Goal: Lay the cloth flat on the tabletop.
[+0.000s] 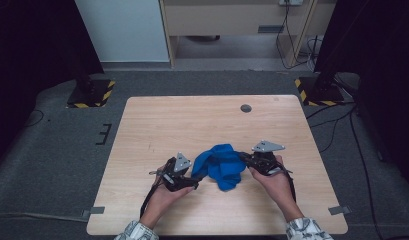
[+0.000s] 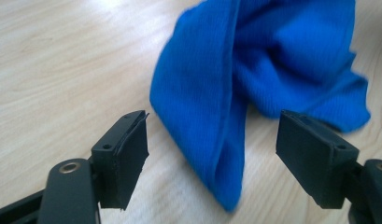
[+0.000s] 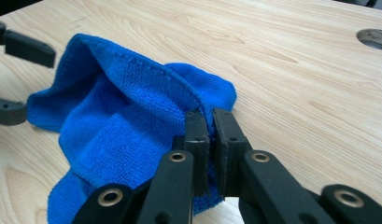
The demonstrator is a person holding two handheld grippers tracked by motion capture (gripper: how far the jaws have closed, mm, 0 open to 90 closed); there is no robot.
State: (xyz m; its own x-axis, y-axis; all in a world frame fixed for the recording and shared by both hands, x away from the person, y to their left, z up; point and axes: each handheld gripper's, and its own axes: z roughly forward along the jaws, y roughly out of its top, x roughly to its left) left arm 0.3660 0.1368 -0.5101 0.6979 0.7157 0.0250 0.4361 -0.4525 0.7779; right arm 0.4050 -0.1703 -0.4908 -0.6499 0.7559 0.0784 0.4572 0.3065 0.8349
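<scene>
Nearest you, your two hands enter the high view from its bottom edge, each holding a gripper. Your left gripper (image 1: 194,179) sits at about 7 o'clock from the table's centre. In the left gripper view its jaws stand wide apart, and a hanging fold of the blue cloth (image 2: 254,88) lies between them without touching either pad (image 2: 132,154).

Your right gripper (image 1: 243,159) sits at about 5 o'clock from the table's centre. In the right gripper view its jaws are pressed together on a hemmed edge of the blue cloth, which is pinched between the two pads (image 3: 198,140). The rest of the cloth drapes away toward 10 o'clock in that view, bunched and partly lifted off the wood.

In the high view the cloth lies crumpled between the two grippers, at 6 o'clock from the table's centre, just beside your left gripper.

Farther out, the wooden table (image 1: 192,120) is bare wood. A round grommet hole (image 1: 246,108) sits near the far edge at about 1 o'clock.
</scene>
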